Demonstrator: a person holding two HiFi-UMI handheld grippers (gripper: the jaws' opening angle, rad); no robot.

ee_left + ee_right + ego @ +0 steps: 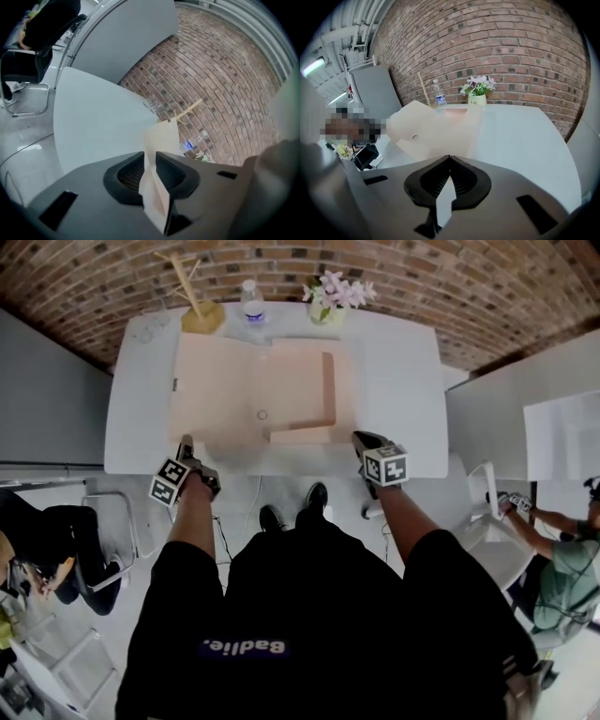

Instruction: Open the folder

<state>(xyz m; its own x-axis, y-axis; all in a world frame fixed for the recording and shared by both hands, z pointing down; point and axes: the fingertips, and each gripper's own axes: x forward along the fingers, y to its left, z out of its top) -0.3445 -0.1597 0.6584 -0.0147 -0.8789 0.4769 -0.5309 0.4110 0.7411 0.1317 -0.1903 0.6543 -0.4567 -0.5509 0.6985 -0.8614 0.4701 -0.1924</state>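
A pale peach folder (281, 390) lies spread open on the white table (403, 381), its cover (211, 390) turned out to the left and a pocket on the right half. My left gripper (186, 444) is at the cover's near left corner. In the left gripper view the cover's edge (161, 140) stands between the jaws of that gripper (150, 153), which are parted and look loose on it. My right gripper (361, 440) is at the table's front edge by the folder's near right corner. Its tips (450, 157) meet, with nothing seen between them. The folder (436, 131) lies ahead of it.
A wooden stand (199, 306), a water bottle (252, 304) and a pot of flowers (333, 298) stand along the table's far edge before a brick wall. A chair (103, 531) is at the near left. A seated person (562, 568) is at the right.
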